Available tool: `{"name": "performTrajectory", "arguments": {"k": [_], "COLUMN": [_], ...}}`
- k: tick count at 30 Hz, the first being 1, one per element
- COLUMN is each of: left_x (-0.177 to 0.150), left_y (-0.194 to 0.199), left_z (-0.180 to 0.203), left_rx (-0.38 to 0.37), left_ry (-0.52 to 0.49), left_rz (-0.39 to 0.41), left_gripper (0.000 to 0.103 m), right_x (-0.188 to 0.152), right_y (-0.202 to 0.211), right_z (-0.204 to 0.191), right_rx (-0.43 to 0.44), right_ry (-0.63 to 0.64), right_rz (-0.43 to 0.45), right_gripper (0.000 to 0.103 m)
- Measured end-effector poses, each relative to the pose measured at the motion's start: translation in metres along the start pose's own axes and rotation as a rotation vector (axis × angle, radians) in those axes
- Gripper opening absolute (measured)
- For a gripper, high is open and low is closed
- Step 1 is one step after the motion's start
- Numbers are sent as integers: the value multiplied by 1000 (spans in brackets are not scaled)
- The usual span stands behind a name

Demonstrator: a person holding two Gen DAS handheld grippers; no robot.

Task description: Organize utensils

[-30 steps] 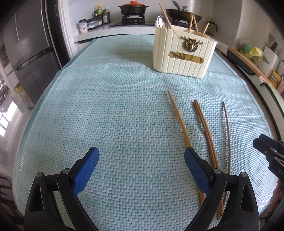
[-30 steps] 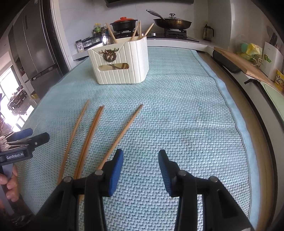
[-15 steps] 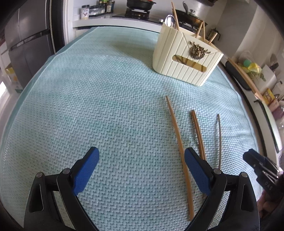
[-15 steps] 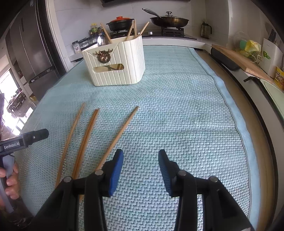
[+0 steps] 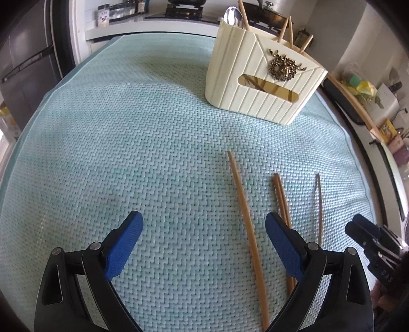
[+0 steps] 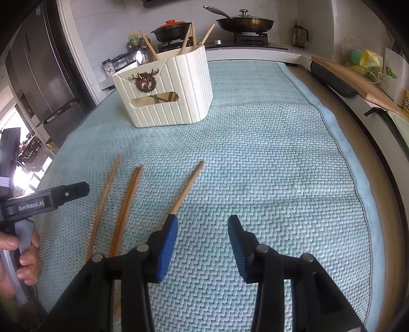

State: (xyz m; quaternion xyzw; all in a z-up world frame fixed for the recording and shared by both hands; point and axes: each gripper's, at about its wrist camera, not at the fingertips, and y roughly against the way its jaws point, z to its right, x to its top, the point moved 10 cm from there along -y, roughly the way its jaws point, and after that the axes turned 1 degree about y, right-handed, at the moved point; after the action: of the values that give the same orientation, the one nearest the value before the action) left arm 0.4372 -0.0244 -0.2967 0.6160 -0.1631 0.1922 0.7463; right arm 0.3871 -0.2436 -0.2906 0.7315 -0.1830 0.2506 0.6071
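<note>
Chopsticks (image 5: 247,224) lie near utensil holder (image 5: 263,76), mat (image 5: 127,153) between.

The left gripper (image 5: 204,236) now straddles the leftmost chopstick (image 5: 246,227), which lies toward five o'clock, where before it lay outside the jaws.

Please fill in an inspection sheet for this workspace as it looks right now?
Surface: pale green woven mat, flat.
Job's things: four loose chopsticks lying on the mat, two of them touching; cream utensil holder upright, holding a spoon and chopsticks.
Clutter: nothing seen on the mat.
Grippers: left gripper open, empty; right gripper open, empty.
Cables: nothing seen.
Surroundings: stove with frying pan, fridge, cutting board.
</note>
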Motion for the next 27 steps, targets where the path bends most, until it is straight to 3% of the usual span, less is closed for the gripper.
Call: {"name": "performTrajectory", "arguments": {"k": [7, 13, 16, 18, 23, 27], "left_x": [19, 22, 24, 23, 20, 21], "left_y": [-30, -44, -41, -39, -35, -25], "left_z": [8, 12, 23, 31, 40, 36], "left_rx": [67, 94, 74, 49, 9, -23], "left_ry": [-73, -109, -145, -165, -209, -198], "left_rz": [-19, -29, -21, -22, -28, -21], "left_gripper": [97, 94, 78, 65, 10, 8], "right_x": [28, 39, 40, 40, 39, 39], "right_y": [-48, -70, -73, -73, -67, -43], "right_z": [-1, -15, -20, -20, -10, 2], "right_rx": [27, -52, -108, -121, -66, 19], "right_ry": [-51, 22, 70, 78, -11, -80], "right_rz": [-66, -96, -104, -103, -93, -48], "right_gripper": [42, 42, 36, 19, 8, 7]}}
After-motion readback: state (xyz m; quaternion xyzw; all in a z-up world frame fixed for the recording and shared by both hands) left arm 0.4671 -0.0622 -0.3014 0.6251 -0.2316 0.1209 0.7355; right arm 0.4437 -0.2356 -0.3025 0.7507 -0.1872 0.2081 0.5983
